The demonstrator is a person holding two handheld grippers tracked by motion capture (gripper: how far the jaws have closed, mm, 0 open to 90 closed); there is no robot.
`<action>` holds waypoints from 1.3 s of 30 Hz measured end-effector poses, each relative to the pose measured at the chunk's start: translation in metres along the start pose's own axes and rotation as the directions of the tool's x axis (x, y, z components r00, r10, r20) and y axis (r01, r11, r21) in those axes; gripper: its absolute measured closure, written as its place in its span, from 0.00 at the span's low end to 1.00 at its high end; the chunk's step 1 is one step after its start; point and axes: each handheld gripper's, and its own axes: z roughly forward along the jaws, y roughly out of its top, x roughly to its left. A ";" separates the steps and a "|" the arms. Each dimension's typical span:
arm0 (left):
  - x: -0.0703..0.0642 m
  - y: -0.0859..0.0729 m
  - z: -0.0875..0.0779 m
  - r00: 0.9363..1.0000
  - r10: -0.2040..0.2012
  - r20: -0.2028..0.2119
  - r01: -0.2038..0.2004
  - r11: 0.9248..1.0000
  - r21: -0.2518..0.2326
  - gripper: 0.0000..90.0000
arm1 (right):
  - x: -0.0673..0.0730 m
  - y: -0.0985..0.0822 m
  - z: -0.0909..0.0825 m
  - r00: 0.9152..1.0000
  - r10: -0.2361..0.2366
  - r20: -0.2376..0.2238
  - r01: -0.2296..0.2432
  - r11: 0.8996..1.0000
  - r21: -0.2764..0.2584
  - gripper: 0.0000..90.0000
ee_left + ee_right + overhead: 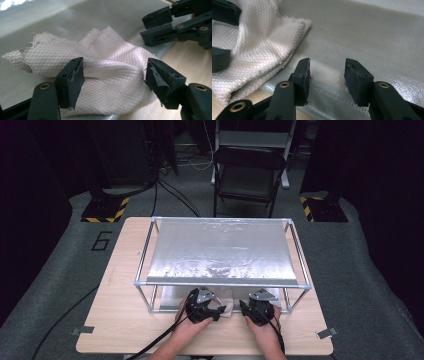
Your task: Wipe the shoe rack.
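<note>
L gripper [113, 75] jaws spread wide, black pads w/ frayed edges either side of the cream cloth [100, 67], not pressing it; R gripper [327, 77] jaws also apart, nothing betw. them, hovering over the silver woven mat [374, 45] w/ stitched hem. Cloth is diamond-quilted, crumpled, zigzag-edged, lying at mat's near edge under the metal-tube frame [145, 282], by the near edge of the pale wood table [125, 320]. Grey carpet, folding chair [248, 175] behind.
</note>
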 end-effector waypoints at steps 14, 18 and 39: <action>0.012 -0.012 -0.008 0.991 0.083 -0.102 -0.078 0.995 0.055 0.82 | -0.001 0.000 0.000 1.000 -0.017 0.010 0.017 1.000 0.006 0.61; 0.023 -0.022 -0.024 0.989 0.058 -0.132 -0.052 0.997 0.051 0.88 | -0.001 0.000 0.000 1.000 -0.023 0.009 0.023 1.000 0.006 0.62; 0.057 -0.048 -0.064 0.955 -0.038 -0.295 0.035 0.999 -0.018 0.47 | 0.000 0.000 0.000 1.000 -0.013 0.010 0.013 1.000 0.007 0.62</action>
